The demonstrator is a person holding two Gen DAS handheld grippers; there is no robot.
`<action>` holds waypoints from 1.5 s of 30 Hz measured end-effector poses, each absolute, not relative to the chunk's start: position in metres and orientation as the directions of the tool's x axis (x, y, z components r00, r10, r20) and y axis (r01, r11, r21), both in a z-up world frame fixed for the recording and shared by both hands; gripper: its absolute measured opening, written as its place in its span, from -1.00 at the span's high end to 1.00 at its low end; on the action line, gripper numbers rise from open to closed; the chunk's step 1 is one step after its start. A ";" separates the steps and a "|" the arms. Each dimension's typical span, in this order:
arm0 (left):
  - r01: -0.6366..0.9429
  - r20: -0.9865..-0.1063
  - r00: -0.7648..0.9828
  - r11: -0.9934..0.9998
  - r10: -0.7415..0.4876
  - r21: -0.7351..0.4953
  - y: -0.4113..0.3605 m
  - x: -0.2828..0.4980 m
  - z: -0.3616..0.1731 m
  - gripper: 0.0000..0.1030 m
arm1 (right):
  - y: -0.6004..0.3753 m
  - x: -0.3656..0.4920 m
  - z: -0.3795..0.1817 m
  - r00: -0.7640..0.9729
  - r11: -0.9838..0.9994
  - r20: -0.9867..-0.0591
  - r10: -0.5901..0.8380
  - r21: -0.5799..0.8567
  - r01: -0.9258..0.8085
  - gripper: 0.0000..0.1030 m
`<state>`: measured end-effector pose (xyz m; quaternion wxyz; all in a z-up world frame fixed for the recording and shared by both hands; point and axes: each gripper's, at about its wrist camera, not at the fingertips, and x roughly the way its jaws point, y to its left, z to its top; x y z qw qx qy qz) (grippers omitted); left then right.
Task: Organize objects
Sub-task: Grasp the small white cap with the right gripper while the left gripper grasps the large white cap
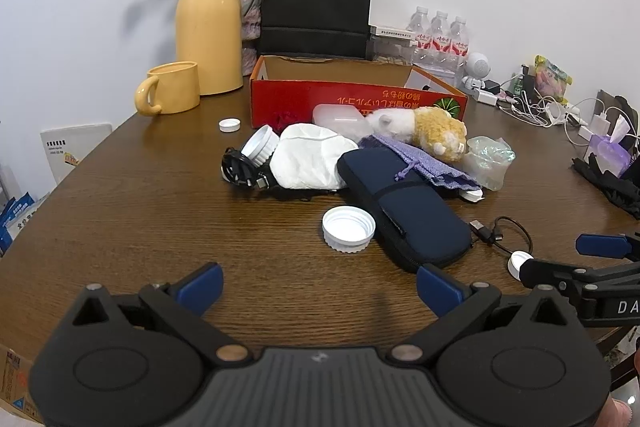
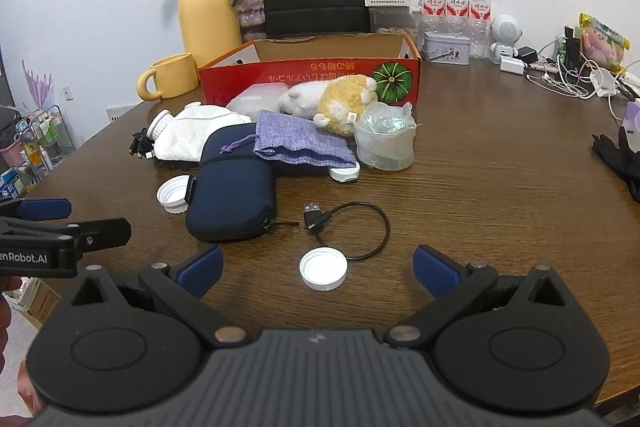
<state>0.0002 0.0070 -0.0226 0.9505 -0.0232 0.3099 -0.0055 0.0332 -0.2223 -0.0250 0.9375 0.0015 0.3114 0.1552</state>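
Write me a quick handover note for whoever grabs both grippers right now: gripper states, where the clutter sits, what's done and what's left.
Left gripper: open, holding nothing, hovering over bare table.
Right gripper: open, holding nothing, the small white cap lying between its fingers.
Red box: looks empty from here, though its floor is only partly visible.
Still on the table: navy pouch, purple drawstring bag, plush toy, white bundle, clear crumpled plastic cup, USB cable, larger white cap.
Done: apparently nothing yet.
Left: everything; the small cap seems the easiest first pick.
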 end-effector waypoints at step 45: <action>0.000 -0.634 0.774 1.000 0.001 0.001 0.005 0.064 -0.049 -0.73 | -0.230 0.054 -0.047 0.758 0.924 -0.549 0.352 0.076 -0.374 0.43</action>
